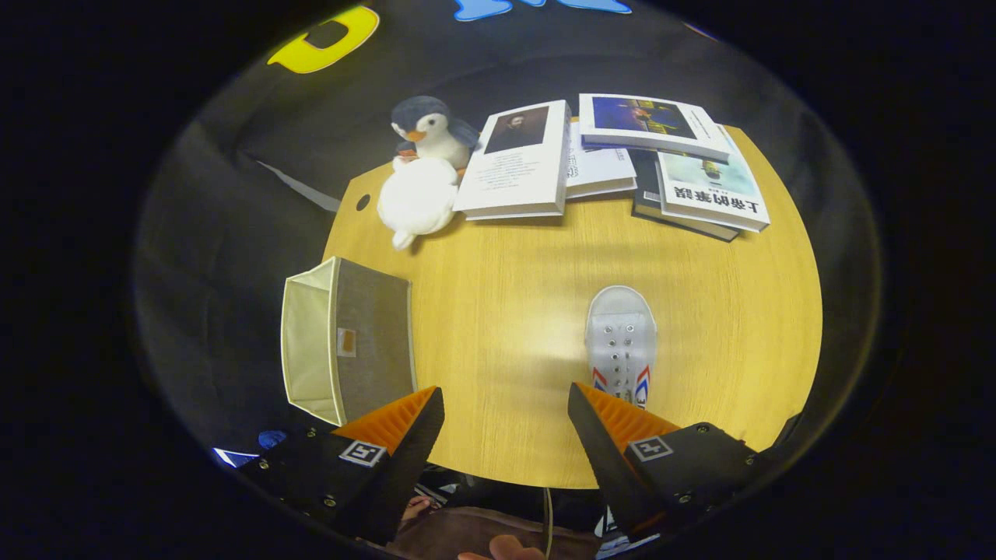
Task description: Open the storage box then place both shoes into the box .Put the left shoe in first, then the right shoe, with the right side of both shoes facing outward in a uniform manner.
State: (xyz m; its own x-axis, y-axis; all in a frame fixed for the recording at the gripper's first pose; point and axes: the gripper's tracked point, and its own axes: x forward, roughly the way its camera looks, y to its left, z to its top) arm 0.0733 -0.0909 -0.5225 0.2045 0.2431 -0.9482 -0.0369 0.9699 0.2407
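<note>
A grey fabric storage box [372, 340] lies tipped on its side at the table's left edge, its cream-lined opening [307, 342] facing left, away from the table's middle. One white lace-up shoe [621, 342] with red and blue side stripes sits toe pointing away, just ahead of my right finger, which covers its heel. My gripper [506, 397] hovers above the table's near edge, open, with bare wood between the fingers. The box is just ahead of my left finger.
On the round wooden table [506, 295], a plush penguin [432, 132] and a white plush toy [418, 198] sit at the far left. Several books [615, 159] lie spread along the far side. Below the fingers a person's hand and clothing show.
</note>
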